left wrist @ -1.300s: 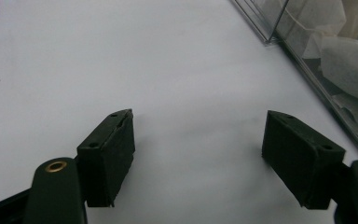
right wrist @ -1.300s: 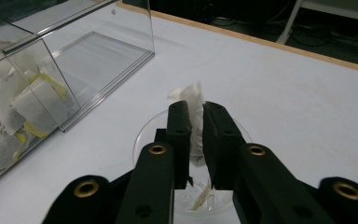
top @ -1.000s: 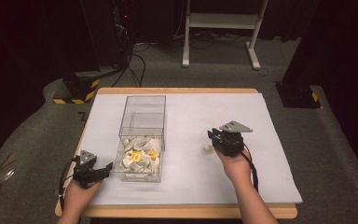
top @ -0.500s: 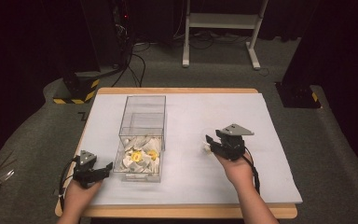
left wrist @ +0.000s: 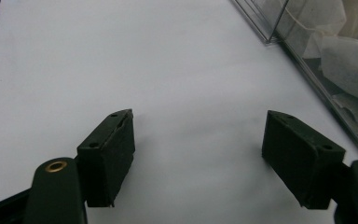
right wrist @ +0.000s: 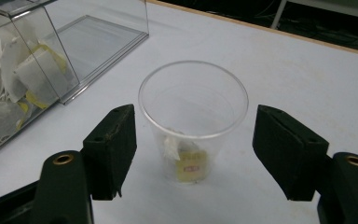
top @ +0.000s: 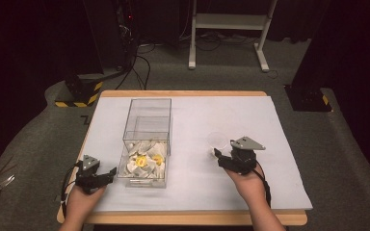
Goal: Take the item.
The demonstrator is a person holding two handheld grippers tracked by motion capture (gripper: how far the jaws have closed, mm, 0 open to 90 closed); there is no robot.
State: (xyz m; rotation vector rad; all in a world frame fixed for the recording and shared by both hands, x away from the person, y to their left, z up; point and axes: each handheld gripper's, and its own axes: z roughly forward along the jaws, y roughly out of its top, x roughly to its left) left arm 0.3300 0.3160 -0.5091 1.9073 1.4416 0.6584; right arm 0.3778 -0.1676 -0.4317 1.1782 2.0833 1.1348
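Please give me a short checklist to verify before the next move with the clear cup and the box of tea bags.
1. Clear cup stands upright on the white sheet: ok.
2. A tea bag lies at the bottom of the cup: ok.
3. Right gripper jaws have just been opening; the pads stand apart from the cup walls: ok.
4. Left gripper open, nothing between its jaws: ok.
5. Clear box has tea bags left in its near half: ok.
6. Tea bag's string fully inside the cup: cannot tell.

Clear glossy plastic cup (right wrist: 193, 116)
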